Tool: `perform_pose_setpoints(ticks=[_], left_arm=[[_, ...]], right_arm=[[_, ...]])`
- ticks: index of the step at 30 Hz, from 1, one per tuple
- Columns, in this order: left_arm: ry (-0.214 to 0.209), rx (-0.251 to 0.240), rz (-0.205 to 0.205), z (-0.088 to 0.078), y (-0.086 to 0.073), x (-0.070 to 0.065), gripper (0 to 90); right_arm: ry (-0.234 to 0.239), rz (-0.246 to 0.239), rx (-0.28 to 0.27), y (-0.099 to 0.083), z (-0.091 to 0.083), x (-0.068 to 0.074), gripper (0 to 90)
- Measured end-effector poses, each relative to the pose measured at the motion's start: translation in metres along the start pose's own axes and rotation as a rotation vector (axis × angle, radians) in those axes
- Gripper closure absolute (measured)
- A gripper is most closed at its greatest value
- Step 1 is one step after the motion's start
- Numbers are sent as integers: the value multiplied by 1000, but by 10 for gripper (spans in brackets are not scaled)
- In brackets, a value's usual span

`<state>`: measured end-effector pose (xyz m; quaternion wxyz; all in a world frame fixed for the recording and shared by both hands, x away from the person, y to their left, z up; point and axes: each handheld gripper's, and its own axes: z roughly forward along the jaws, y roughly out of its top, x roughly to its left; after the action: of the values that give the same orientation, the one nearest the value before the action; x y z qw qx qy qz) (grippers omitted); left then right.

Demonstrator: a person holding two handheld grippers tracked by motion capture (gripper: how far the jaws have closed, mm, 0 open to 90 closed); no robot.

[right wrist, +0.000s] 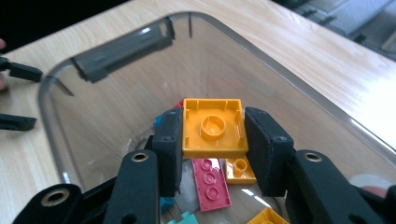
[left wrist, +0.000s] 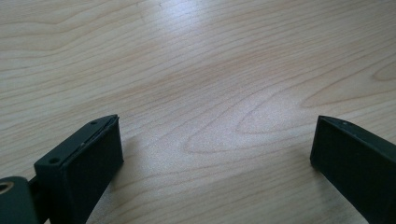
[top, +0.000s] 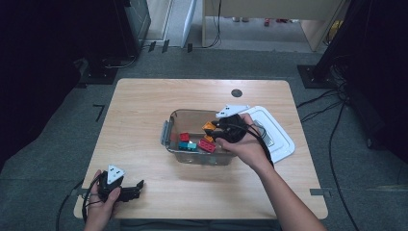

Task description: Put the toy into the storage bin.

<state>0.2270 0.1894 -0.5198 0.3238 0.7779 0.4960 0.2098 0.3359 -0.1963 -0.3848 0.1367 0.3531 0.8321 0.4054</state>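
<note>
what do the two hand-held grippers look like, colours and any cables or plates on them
Both are black. The left hand-held gripper and the right hand-held gripper each carry a grey three-cornered plate on top and trail black cables. Their jaws are blocky black pads on bars with brass-ringed holes. No sleeves show.

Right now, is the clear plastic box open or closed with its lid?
Open. The clear box has no lid on it; the white lid lies beside it on the table, and the right hand-held gripper reaches inside.
</note>
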Motion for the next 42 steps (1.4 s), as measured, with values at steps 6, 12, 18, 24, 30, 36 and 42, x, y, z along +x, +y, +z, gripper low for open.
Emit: perform_pose_setpoints(ticks=[6,12,18,24,30,36,42], left_arm=[[0,0,-1,0,0,0,21],[0,0,0,0,0,0,21],[-1,0,1,0,0,0,22],[-4,-2,2,-1,-1,0,21],[-5,-2,3,-1,-1,0,21],[-5,-1,4,-1,-1,0,21],[-3,0,3,0,0,0,21]], right_arm=[[5,18,33,0,5,-2,459],[18,-23,19,0,2,2,291],[19,-34,-47,-3,-12,2,218],[17,-24,-77,-9,-20,-1,187],[-28,-22,-104,-12,-30,-5,194],[-49,-24,-115,-16,-38,-9,196],[-77,1,-137,-21,-51,-19,204]])
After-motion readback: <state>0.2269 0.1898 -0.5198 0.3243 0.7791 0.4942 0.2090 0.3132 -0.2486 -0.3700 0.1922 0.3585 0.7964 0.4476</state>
